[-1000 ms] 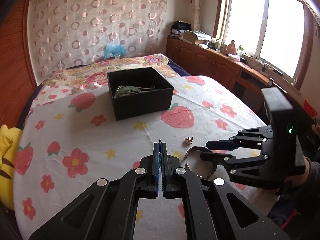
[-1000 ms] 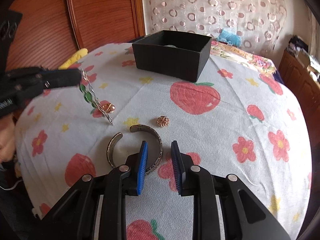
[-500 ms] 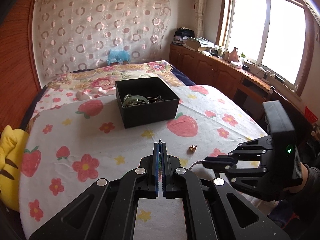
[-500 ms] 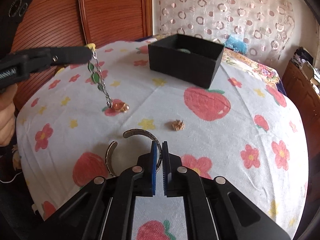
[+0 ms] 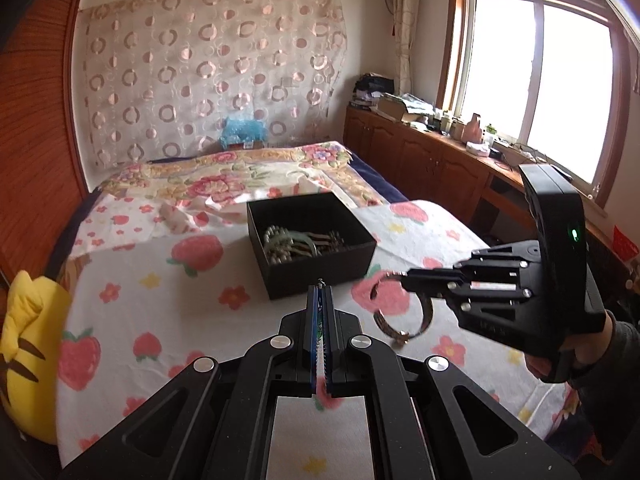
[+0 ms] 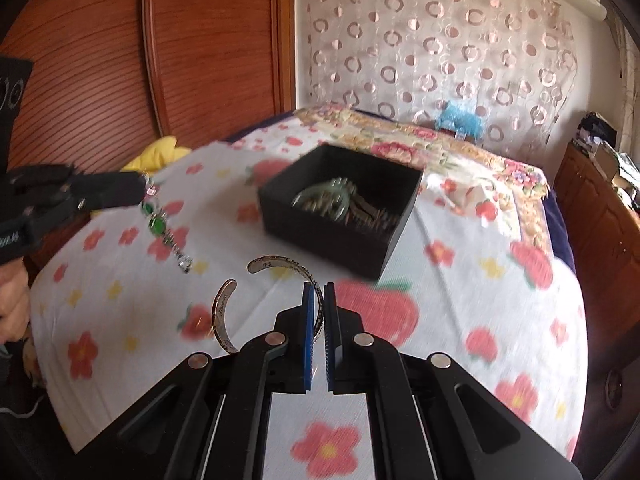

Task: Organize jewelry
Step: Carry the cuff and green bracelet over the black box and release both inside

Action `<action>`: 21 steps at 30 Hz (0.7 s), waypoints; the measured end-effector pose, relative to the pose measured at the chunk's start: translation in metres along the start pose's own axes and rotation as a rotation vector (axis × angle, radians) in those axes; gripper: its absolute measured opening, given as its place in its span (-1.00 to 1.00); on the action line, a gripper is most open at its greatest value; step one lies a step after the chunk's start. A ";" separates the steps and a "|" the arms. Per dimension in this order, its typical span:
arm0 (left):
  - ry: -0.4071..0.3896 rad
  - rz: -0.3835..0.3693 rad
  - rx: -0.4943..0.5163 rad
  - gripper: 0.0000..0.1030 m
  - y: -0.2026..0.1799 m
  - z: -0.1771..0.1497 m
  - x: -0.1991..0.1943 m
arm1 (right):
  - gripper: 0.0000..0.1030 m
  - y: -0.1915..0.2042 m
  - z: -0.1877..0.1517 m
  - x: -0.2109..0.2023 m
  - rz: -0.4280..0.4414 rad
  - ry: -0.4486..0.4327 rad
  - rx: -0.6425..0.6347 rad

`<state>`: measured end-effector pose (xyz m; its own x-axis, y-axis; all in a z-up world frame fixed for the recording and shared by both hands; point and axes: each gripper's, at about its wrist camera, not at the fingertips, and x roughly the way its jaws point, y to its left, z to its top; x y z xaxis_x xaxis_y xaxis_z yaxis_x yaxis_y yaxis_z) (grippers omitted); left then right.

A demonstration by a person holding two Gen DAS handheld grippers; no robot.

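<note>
An open black box sits mid-bed on the strawberry-print sheet, with several jewelry pieces inside. My left gripper is shut on a silver chain bracelet with green stones; only a sliver shows between its pads. In the right wrist view that chain dangles from the left gripper above the sheet, left of the box. My right gripper is shut on a silver cuff bangle, held off the bed just short of the box. The left wrist view shows the right gripper with the cuff hanging under its tip.
A yellow plush lies at the bed's left edge. Wooden panelling stands along the left. A floral quilt lies behind the box. Wooden cabinets with clutter run under the window on the right.
My right gripper closed on the cuff bangle and lifted it off the sheet. Both grippers rose and came closer to the box. The left one kept its hold on the chain.
</note>
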<state>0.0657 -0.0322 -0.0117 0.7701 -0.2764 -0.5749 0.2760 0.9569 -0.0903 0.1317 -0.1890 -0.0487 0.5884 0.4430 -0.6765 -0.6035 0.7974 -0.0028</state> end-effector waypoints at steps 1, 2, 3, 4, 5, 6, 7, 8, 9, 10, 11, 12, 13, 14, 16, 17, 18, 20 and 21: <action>-0.002 0.000 0.001 -0.98 0.001 0.003 0.001 | -0.89 -0.003 0.004 0.002 -0.004 -0.007 0.000; -0.005 -0.001 0.002 -0.98 0.003 0.006 0.002 | -0.89 -0.005 0.008 0.003 -0.006 -0.012 -0.001; -0.007 0.000 0.004 -0.98 0.005 0.010 0.004 | -0.89 -0.009 0.016 0.006 -0.012 -0.022 -0.002; -0.010 0.001 0.006 -0.98 0.006 0.014 0.007 | -0.89 -0.012 0.022 0.008 -0.016 -0.027 -0.002; -0.013 0.003 0.007 -0.98 0.008 0.019 0.010 | -0.89 -0.015 0.026 0.010 -0.018 -0.030 -0.004; -0.015 0.003 0.006 -0.98 0.009 0.022 0.011 | -0.89 -0.019 0.034 0.015 -0.023 -0.033 -0.006; -0.018 0.002 0.004 -0.98 0.011 0.026 0.014 | -0.89 -0.023 0.039 0.019 -0.026 -0.033 -0.006; -0.019 0.000 0.000 -0.98 0.013 0.031 0.017 | -0.89 -0.027 0.045 0.025 -0.029 -0.031 -0.006; -0.020 -0.002 -0.001 -0.98 0.015 0.034 0.020 | -0.89 -0.030 0.050 0.031 -0.033 -0.027 -0.007; -0.022 -0.001 -0.001 -0.98 0.016 0.039 0.024 | -0.89 -0.031 0.053 0.036 -0.037 -0.024 -0.009; -0.024 0.000 0.001 -0.98 0.018 0.044 0.027 | -0.89 -0.035 0.059 0.045 -0.043 -0.017 -0.015; -0.026 0.001 0.002 -0.98 0.018 0.047 0.030 | -0.89 -0.037 0.063 0.051 -0.047 -0.014 -0.019; -0.030 0.001 0.004 -0.98 0.019 0.052 0.034 | -0.89 -0.040 0.066 0.055 -0.049 -0.011 -0.019; -0.032 0.001 0.005 -0.98 0.020 0.057 0.038 | -0.89 -0.044 0.069 0.060 -0.046 -0.008 -0.018; -0.033 0.000 0.004 -0.98 0.023 0.064 0.046 | -0.89 -0.049 0.073 0.069 -0.041 0.001 -0.015; -0.033 0.000 0.003 -0.98 0.024 0.067 0.049 | -0.89 -0.051 0.074 0.074 -0.042 0.007 -0.016; -0.031 -0.002 0.001 -0.98 0.025 0.070 0.054 | -0.88 -0.053 0.076 0.080 -0.043 0.016 -0.020; -0.025 -0.003 0.000 -0.98 0.026 0.074 0.065 | -0.88 -0.057 0.080 0.092 -0.039 0.033 -0.025; -0.020 -0.003 0.000 -0.98 0.026 0.075 0.068 | -0.89 -0.059 0.081 0.097 -0.033 0.040 -0.024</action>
<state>0.1686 -0.0328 0.0076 0.7806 -0.2814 -0.5581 0.2786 0.9560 -0.0924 0.2681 -0.1597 -0.0546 0.5867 0.3994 -0.7044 -0.5971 0.8010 -0.0431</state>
